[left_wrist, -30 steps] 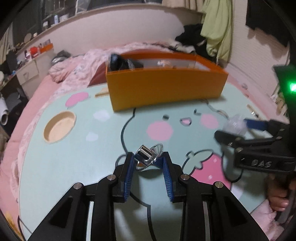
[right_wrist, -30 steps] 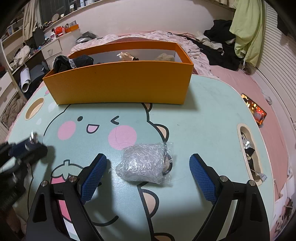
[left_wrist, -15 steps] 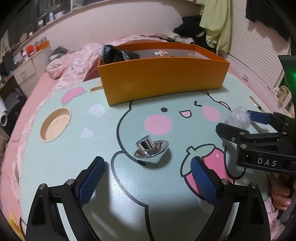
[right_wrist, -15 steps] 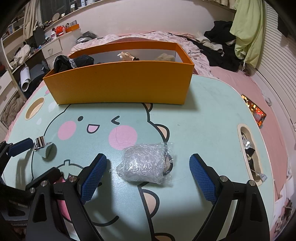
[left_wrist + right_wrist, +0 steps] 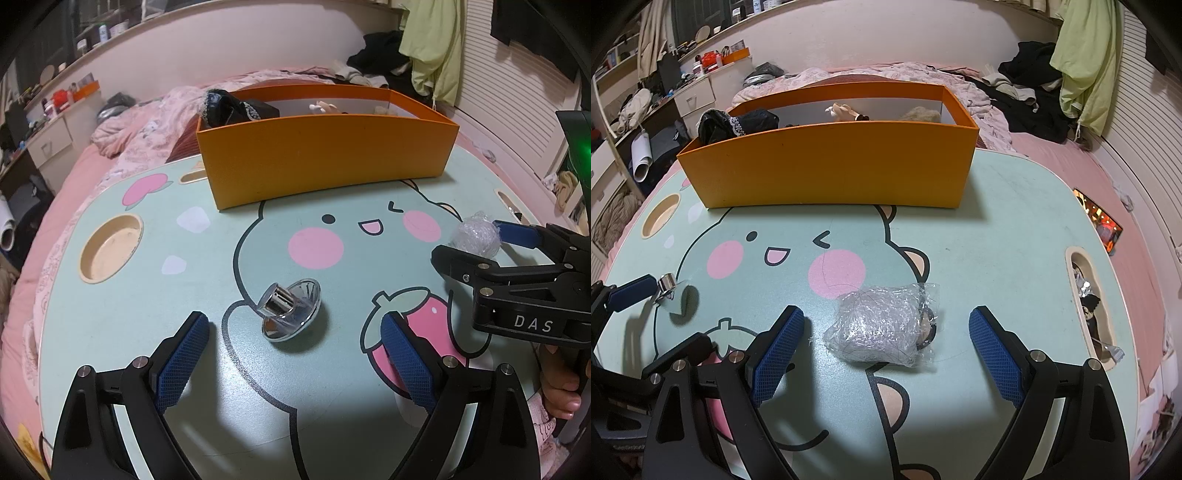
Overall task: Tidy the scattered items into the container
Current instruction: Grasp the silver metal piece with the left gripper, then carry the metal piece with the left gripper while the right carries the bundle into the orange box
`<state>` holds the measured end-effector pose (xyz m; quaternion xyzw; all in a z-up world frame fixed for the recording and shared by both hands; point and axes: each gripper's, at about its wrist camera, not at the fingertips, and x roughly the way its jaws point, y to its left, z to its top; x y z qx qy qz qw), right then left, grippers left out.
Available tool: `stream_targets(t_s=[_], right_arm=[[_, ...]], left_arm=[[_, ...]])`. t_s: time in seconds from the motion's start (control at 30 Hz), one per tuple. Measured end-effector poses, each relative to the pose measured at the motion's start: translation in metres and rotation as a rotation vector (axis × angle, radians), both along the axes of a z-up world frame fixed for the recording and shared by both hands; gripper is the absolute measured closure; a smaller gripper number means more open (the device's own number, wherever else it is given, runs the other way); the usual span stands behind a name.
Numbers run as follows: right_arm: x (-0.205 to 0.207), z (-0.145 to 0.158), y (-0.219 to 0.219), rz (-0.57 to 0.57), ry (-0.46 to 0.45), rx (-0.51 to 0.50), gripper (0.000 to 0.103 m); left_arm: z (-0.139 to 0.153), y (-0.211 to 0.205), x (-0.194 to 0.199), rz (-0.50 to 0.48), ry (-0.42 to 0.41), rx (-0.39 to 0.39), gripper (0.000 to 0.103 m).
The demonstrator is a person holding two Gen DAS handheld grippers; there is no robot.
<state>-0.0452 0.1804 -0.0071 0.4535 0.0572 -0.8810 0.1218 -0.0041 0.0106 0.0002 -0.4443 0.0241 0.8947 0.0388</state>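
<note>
We see the chrome knob lying tilted on the bench, its short stem pointing up toward eleven o'clock and its wide flared disc facing down toward five. It rests between the pads of the left hand-held gripper but touches neither – the jaws have just been opening and now stand spread wide, holding nothing. In the right wrist view the crumpled plastic bundle lies flat, its long axis running from nine to three o'clock, between the pads of the right hand-held gripper, which is likewise spread wide and clear of it. The orange container stands at twelve o'clock at the far edge of the bench – dark fabric fills its left end.
</note>
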Motion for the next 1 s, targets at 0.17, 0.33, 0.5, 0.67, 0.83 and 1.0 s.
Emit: stream_targets(t_s=[0.17,0.33,0.5,0.67,0.83,1.0], right_arm=[[0.000,0.000,-0.001,0.007,0.002,-0.003,0.015],[0.017,0.006,-0.015,0.120,0.081,0.007,0.069],[0.025,0.009,-0.020,0.164,0.131,0.008,0.069],[0.024,0.012,-0.016,0.169,0.136,-0.032,0.069],[0.029,0.015,-0.015,0.194,0.153,-0.066,0.069],[0.031,0.016,-0.016,0.205,0.157,-0.079,0.069]], left_arm=[[0.005,-0.001,0.007,-0.009,0.055,0.010,0.056],[0.009,0.004,0.013,-0.054,0.101,0.024,0.075],[0.012,0.003,0.016,-0.046,0.129,0.034,0.075],[0.012,0.003,0.016,-0.044,0.137,0.039,0.075],[0.013,0.002,0.017,-0.041,0.146,0.054,0.075],[0.012,0.002,0.017,-0.039,0.144,0.057,0.074]])
